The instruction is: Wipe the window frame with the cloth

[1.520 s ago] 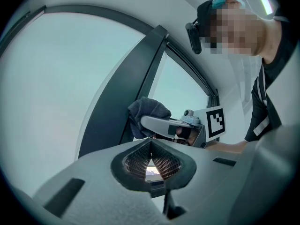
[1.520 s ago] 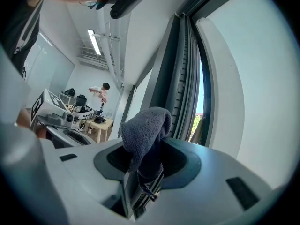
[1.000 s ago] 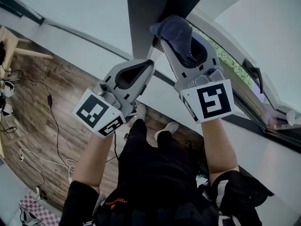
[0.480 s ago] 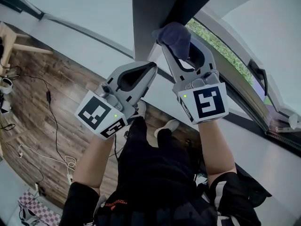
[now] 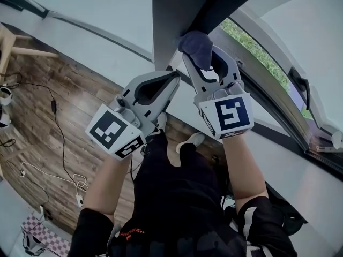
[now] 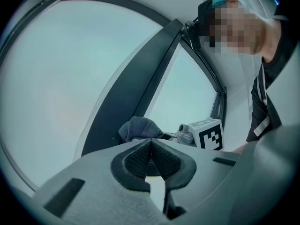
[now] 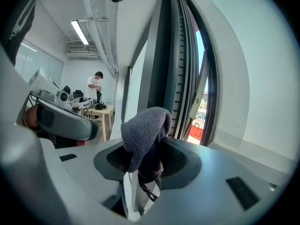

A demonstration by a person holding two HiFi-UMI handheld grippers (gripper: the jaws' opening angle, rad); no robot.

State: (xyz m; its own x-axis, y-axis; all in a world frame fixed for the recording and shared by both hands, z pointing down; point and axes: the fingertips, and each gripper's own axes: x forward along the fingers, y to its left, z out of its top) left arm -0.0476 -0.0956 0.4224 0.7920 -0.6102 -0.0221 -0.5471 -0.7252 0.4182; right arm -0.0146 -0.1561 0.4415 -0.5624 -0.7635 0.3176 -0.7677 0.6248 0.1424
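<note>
A grey-blue knitted cloth [image 5: 197, 47] is clamped in my right gripper [image 5: 199, 53], which presses it against the edge of the dark window frame [image 5: 170, 20]. In the right gripper view the cloth [image 7: 146, 135] bulges out between the shut jaws, close to the frame's dark upright [image 7: 161, 55]. My left gripper [image 5: 172, 79] is held just left of and below the right one, its jaws shut and empty. From the left gripper view [image 6: 151, 144] I see the cloth [image 6: 138, 128] resting on the frame [image 6: 136, 83].
The open window sash and its handle [image 5: 296, 82] lie to the right, greenery beyond. Below is a wooden floor [image 5: 59, 122] with cables. A wooden table [image 7: 100, 112] stands far back in the room, a person [image 7: 95, 86] beside it. My legs and shoes [image 5: 194, 141] are beneath me.
The right gripper, still holding the cloth, has slid a little along the frame; the view has shifted slightly. The left gripper has kept its place beside it.
</note>
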